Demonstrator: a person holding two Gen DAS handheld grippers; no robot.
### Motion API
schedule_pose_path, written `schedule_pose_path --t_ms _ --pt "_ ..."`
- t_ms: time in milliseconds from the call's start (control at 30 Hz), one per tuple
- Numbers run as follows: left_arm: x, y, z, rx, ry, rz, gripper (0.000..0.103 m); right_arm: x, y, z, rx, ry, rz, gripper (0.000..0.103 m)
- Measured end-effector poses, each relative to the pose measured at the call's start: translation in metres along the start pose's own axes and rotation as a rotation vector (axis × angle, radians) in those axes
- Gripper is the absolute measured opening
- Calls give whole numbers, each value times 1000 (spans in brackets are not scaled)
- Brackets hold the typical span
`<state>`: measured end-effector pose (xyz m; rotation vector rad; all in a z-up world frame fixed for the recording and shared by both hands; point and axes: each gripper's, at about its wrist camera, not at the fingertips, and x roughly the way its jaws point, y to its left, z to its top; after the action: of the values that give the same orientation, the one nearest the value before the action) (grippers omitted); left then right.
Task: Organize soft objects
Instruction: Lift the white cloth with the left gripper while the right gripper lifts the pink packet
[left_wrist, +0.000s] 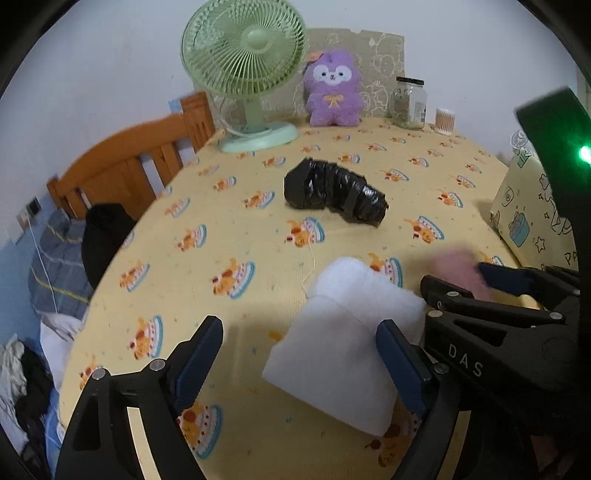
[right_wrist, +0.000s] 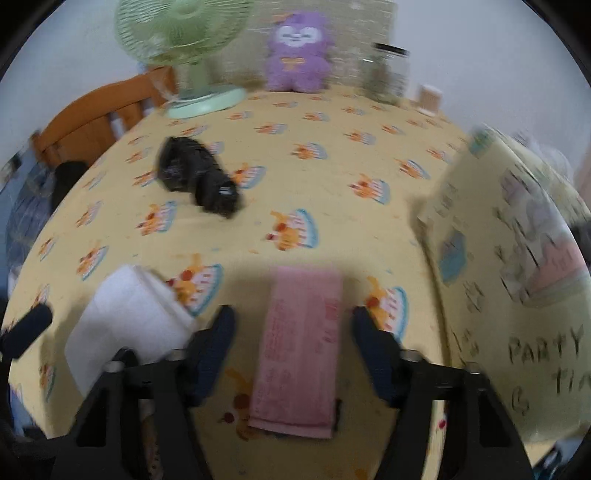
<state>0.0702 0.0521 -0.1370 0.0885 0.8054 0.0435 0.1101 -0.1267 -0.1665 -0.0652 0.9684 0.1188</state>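
Observation:
A folded white cloth (left_wrist: 343, 325) lies on the yellow tablecloth (left_wrist: 229, 221). My left gripper (left_wrist: 297, 328) stands open over the cloth's left part; its right finger overlaps the cloth and its left pad is well clear. A folded pink towel (right_wrist: 301, 347) lies flat between the fingers of my right gripper (right_wrist: 293, 317), which is open with a gap on each side. In the left wrist view the right gripper (left_wrist: 480, 284) sits just right of the white cloth, with the pink towel (left_wrist: 458, 269) blurred beside it. A black wrapped bundle (left_wrist: 334, 192) lies mid-table.
At the back stand a green fan (left_wrist: 243, 55), a purple plush (left_wrist: 332, 90), a glass jar (left_wrist: 408, 101) and a cotton-swab tub (left_wrist: 445, 120). A pale printed box (right_wrist: 517, 295) stands close on the right. A wooden frame (left_wrist: 129, 166) and bedding lie past the left edge.

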Motion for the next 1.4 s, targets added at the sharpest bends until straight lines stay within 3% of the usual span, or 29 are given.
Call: schedule_pose_path --t_ms 67,200,367,500,667,800,967,1067,1400 --pt "0 0 2 -4 2 -1 87 1 1 2 2 3 12 44" --pt "-2 1 3 -15 3 -34 87 -1 -1 2 23 16 17 43" --pt "-12 -7 -2 -17 -51 -32 87 -1 -9 0 51 21 2 43" --pt "-5 -5 -3 -25 -10 -66 87 -2 -10 -1 41 26 -22 43" --pt "-3 -10 -11 -7 -17 -111 87 -2 -10 -3 45 10 -33 43" --pt "10 -12 -14 -8 25 -98 86 -3 -10 -4 45 3 -33 43" --pt "9 -11 -11 -33 23 -110 65 -8 7 -9 -61 -34 -91 43" --pt "8 -9 -10 -70 21 -119 58 -10 4 -8 -37 -20 -44 43" --pt "-9 -13 3 -97 -15 -132 53 -36 8 -3 -41 -74 0 44"
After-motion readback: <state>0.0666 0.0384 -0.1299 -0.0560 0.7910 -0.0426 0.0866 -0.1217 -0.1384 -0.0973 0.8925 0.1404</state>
